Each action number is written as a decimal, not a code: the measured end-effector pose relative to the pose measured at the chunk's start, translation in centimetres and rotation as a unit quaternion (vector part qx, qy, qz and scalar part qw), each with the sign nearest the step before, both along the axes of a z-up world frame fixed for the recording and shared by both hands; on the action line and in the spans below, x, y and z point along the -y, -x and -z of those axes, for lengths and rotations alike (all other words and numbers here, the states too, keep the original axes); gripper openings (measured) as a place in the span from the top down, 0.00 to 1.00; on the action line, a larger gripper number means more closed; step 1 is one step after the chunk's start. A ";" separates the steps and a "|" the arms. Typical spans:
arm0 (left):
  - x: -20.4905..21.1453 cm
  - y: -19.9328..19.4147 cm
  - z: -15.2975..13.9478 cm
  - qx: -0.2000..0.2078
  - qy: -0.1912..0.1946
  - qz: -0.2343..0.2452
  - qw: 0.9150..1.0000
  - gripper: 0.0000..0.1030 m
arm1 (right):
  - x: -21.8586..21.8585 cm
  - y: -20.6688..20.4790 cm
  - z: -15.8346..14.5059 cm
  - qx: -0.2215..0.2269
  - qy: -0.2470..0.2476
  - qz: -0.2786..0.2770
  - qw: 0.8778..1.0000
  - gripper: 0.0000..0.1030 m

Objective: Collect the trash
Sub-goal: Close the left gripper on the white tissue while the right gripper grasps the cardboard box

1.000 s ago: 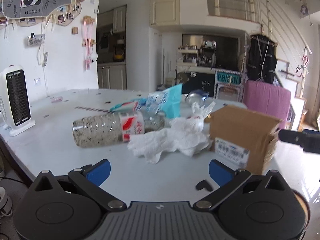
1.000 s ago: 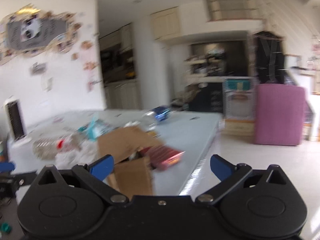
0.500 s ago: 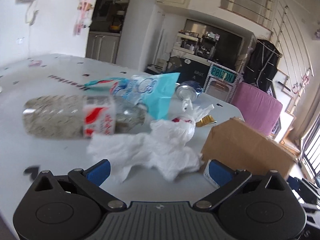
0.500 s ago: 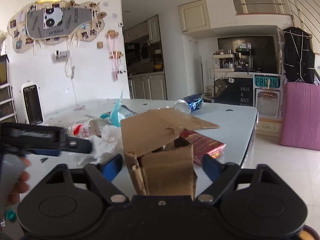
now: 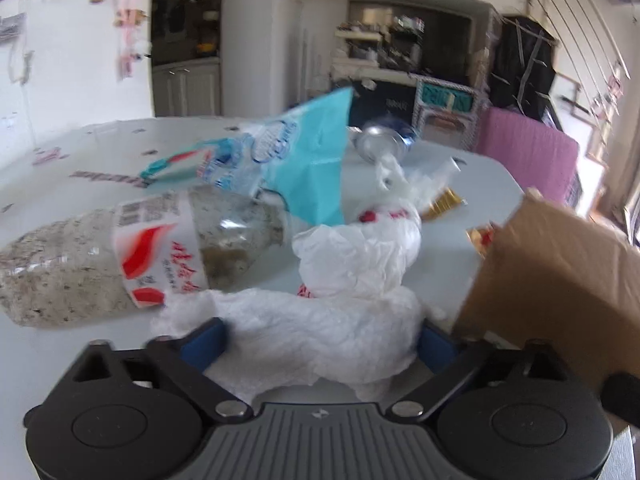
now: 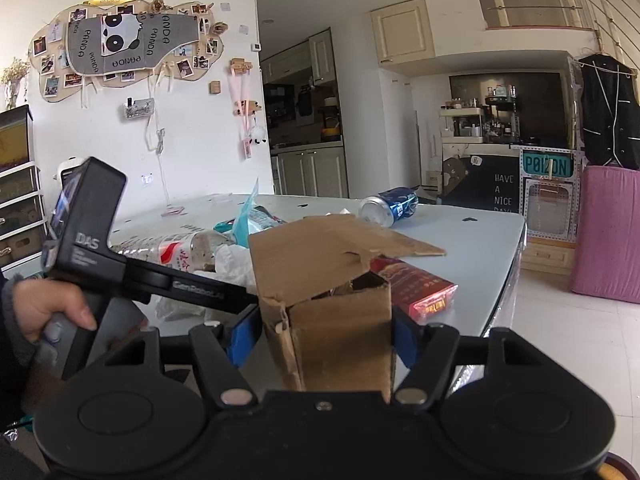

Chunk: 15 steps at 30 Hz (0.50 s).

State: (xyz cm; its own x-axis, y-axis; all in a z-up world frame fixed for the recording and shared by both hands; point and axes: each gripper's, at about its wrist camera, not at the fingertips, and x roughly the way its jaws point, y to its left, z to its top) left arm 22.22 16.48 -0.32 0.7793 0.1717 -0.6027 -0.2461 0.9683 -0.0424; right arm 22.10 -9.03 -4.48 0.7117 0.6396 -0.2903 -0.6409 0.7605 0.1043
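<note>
Closing: left gripper (image 5: 320,344) spread around crumpled tissue (image 5: 320,332) | right gripper (image 6: 322,330) clamped on cardboard box (image 6: 332,320)

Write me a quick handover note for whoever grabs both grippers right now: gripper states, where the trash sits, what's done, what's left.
Left gripper: jaws closing around the crumpled white tissue; not clearly pinched yet.
Right gripper: jaws closing on the open cardboard box; blue pads at both its sides.
On the table: plastic bottle, white plastic bag, teal wrapper, blue can, red packet.
Done: nothing visibly in the box; its inside is hidden.
Left: grip tissue, drop it in, then the rest.
</note>
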 end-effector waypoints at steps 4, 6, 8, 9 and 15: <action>-0.3 1.0 -0.2 0.012 0.002 -0.016 1.000 0.51 | 0.0 0.1 -0.1 0.000 0.003 0.000 1.000 0.34; -0.6 1.7 -0.3 0.017 0.012 -0.020 1.000 0.67 | -0.1 0.2 -0.2 0.004 0.008 -0.002 1.000 0.34; -0.9 2.5 -0.3 0.020 0.029 -0.023 0.999 0.85 | -0.2 0.4 -0.2 0.005 0.010 -0.007 1.000 0.34; -0.9 2.8 -0.3 0.022 0.036 -0.023 0.999 0.86 | -0.2 0.5 -0.2 0.006 0.011 -0.012 1.000 0.34; -0.2 4.9 -0.3 0.030 0.041 -0.004 0.999 0.89 | -0.3 0.9 0.0 0.007 0.020 -0.019 1.000 0.30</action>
State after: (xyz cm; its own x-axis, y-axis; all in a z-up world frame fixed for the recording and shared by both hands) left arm 17.31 16.68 -0.04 0.8130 0.1310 -0.5673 -0.2492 0.9589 -0.1359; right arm 21.17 -8.69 -4.48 0.6909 0.6549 -0.3062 -0.6712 0.7384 0.0646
